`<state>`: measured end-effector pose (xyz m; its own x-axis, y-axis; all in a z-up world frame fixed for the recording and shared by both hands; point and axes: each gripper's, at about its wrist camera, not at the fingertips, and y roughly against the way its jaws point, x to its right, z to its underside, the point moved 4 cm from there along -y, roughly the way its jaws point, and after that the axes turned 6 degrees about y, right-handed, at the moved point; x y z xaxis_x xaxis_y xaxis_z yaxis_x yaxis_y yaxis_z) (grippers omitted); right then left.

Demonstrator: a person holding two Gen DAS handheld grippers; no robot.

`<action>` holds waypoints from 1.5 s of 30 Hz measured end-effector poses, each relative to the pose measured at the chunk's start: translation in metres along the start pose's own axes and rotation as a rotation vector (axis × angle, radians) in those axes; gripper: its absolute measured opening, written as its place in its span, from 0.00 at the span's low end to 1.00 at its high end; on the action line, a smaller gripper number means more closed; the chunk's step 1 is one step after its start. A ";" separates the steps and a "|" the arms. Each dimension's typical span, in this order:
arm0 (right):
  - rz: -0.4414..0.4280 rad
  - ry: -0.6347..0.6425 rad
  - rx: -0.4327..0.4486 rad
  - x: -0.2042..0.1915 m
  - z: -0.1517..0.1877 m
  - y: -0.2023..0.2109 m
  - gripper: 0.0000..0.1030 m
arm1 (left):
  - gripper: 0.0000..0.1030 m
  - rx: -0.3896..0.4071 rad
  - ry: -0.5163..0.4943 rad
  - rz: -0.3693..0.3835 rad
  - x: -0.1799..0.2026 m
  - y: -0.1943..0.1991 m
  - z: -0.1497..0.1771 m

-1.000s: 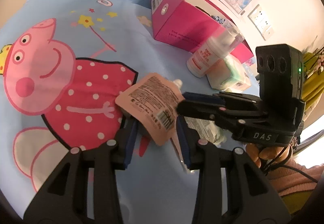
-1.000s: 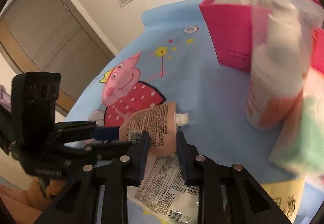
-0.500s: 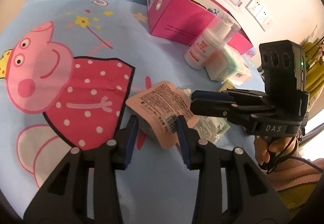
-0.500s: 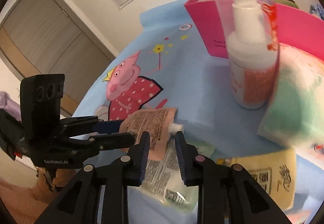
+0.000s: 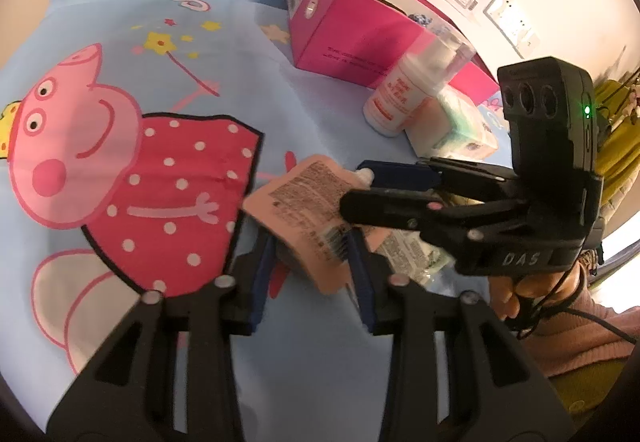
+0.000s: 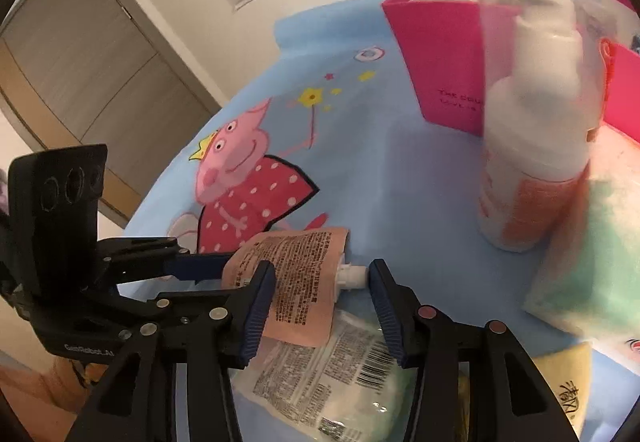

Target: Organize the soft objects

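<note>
The peach pouch (image 5: 310,208) lay flat on the blue cartoon cloth (image 5: 120,42), its long axis running from the left gripper (image 5: 312,266) toward the right gripper (image 6: 320,296). Its white screw spout (image 6: 352,276) pointed at the right gripper, and in the left wrist view the spout tip sat against that gripper's blue pad.

The left gripper's fingers were closed on the pouch's bottom end, one blue ribbed pad on each side of it. The right gripper stood wide open, its pads straddling the spout end without squeezing it; the spout just touched or nearly touched one pad.

The pouch looked like smooth, soft foil-plastic, printed with small text and a barcode. Under its near edge lay a clear crinkly packet (image 6: 344,374) with a printed label, partly hidden by the right gripper's black frame. Beyond stood a white pump bottle (image 6: 532,146) with an orange band, badly blurred in the right wrist view, beside a soft green-and-white pack (image 6: 592,274). A stiff pink box (image 5: 344,30) stood behind them. A yellow packet (image 6: 568,386) was cut off at the lower edge.
</note>
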<state>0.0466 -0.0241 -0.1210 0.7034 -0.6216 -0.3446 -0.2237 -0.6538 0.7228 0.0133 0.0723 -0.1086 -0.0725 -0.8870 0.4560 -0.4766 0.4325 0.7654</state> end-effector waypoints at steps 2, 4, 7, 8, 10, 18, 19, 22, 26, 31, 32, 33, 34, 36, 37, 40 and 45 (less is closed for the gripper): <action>0.007 -0.011 0.008 0.004 0.003 0.004 0.35 | 0.34 0.003 -0.010 -0.011 0.002 0.000 0.000; -0.012 -0.038 0.019 0.010 0.006 0.010 0.26 | 0.34 0.004 -0.011 -0.013 0.003 0.001 0.000; -0.017 -0.044 0.033 0.010 0.009 0.020 0.24 | 0.34 0.013 -0.026 -0.014 0.012 0.004 -0.002; -0.011 -0.042 0.042 0.009 0.010 0.024 0.24 | 0.34 0.019 -0.037 -0.017 0.014 0.005 -0.003; -0.005 -0.038 0.066 0.007 0.009 0.034 0.24 | 0.34 0.040 -0.059 -0.019 0.022 0.011 -0.006; 0.008 0.002 0.215 -0.003 -0.015 0.096 0.24 | 0.34 0.159 -0.161 0.002 0.062 0.052 -0.036; 0.010 0.011 0.240 -0.004 -0.021 0.106 0.24 | 0.34 0.181 -0.174 0.006 0.068 0.058 -0.041; 0.026 0.037 0.306 -0.008 -0.036 0.133 0.24 | 0.34 0.230 -0.213 0.026 0.084 0.074 -0.057; 0.057 0.062 0.360 -0.005 -0.054 0.155 0.24 | 0.34 0.273 -0.246 0.023 0.101 0.083 -0.082; 0.090 0.061 0.397 0.010 -0.077 0.169 0.24 | 0.34 0.304 -0.282 0.006 0.118 0.081 -0.108; 0.091 0.058 0.402 0.014 -0.081 0.170 0.24 | 0.34 0.306 -0.283 0.009 0.120 0.080 -0.115; 0.097 0.056 0.408 0.019 -0.086 0.171 0.24 | 0.34 0.308 -0.287 0.011 0.121 0.078 -0.120; 0.104 0.052 0.413 0.025 -0.090 0.172 0.24 | 0.34 0.310 -0.293 0.009 0.125 0.075 -0.128; 0.120 0.050 0.419 0.033 -0.096 0.174 0.24 | 0.34 0.312 -0.299 0.008 0.128 0.070 -0.137; 0.129 0.045 0.420 0.040 -0.100 0.174 0.24 | 0.34 0.308 -0.306 0.005 0.131 0.064 -0.144; 0.143 0.022 0.412 0.058 -0.107 0.171 0.24 | 0.34 0.284 -0.294 0.011 0.133 0.047 -0.160; 0.154 -0.035 0.379 0.091 -0.114 0.154 0.24 | 0.34 0.230 -0.268 0.003 0.128 0.015 -0.180</action>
<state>0.1529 -0.1320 0.0268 0.6203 -0.7346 -0.2750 -0.5618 -0.6607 0.4977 0.1547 -0.0052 0.0432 -0.2873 -0.9099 0.2993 -0.6587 0.4145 0.6279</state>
